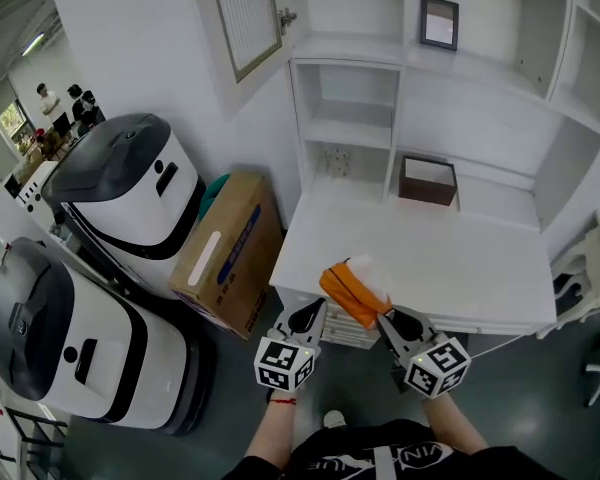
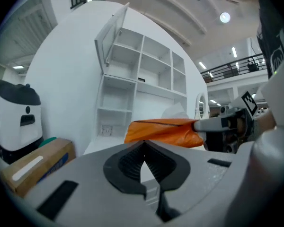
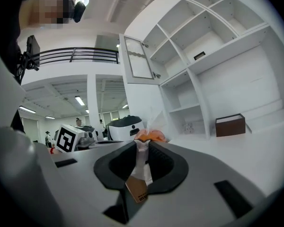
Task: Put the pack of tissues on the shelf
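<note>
So the right gripper [image 1: 388, 318] has its jaws pinched on the end seam of the orange soft plastic-wrapped pack of tissues [image 1: 352, 290], holding it out just over the front edge of the white desk top [image 1: 450, 268], well short of the white shelf unit [image 1: 350, 128]. The left gripper [image 1: 315, 313] is closed with nothing in it. The pack looks light, squishy and slippery, so that seam pinch could slip; gripping across the body seems safer.

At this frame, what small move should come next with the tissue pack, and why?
Probably carry the right tool forward across the desk toward the shelf. It grips the pack of tissues by one end, above the desk's front edge, and the shelf compartments lie beyond, at the desk's back.
</note>
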Demonstrator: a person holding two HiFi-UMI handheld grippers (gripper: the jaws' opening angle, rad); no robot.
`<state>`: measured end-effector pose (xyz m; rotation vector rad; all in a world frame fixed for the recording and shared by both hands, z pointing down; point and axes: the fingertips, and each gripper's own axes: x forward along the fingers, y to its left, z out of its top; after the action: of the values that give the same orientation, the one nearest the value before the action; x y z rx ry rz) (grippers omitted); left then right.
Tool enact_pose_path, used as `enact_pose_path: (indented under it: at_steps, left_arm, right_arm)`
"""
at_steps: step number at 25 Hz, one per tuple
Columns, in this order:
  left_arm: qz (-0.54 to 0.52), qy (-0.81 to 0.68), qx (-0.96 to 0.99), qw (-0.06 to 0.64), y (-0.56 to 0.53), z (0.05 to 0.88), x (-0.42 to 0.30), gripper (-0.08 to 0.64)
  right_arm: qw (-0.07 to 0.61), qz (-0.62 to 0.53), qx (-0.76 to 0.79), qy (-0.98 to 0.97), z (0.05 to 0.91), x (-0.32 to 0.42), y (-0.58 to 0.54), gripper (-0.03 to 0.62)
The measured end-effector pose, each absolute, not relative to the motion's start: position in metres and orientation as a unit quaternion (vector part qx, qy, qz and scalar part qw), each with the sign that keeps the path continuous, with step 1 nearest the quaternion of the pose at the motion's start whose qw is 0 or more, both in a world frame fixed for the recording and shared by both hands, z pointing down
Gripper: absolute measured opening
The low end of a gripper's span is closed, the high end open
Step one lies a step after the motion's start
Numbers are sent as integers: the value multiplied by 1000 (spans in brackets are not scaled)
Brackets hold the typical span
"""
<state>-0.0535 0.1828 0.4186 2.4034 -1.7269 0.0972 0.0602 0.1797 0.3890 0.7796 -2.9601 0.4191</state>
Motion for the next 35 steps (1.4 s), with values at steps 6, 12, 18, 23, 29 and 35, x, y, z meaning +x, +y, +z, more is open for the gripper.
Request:
enact_pose_path:
  at_steps: [6, 12, 18, 23, 29, 35]
  left_arm:
    - [3, -555, 824, 114, 171, 427, -54, 3]
    - [-14, -547, 826, 139, 159, 441, -57, 3]
    - [-7, -559, 818, 139, 128, 441, -87, 3]
    - [6, -556, 821, 127, 87, 428, -113, 3]
    - [8, -543, 830, 126, 34, 421, -117, 3]
    - [13, -528, 840, 125, -11, 414, -115, 3]
  right_arm:
    - [40, 143, 263, -953, 402, 50, 182, 50]
    - [51, 150, 283, -946, 414, 48, 160, 49]
    - [41, 143, 266, -952, 410, 14, 126, 51]
    - [22, 146, 266, -953, 400, -12, 86, 50]
    - [15, 142, 271, -952, 391, -24, 43, 50]
    - [12, 135, 285, -949, 382, -24, 1, 51]
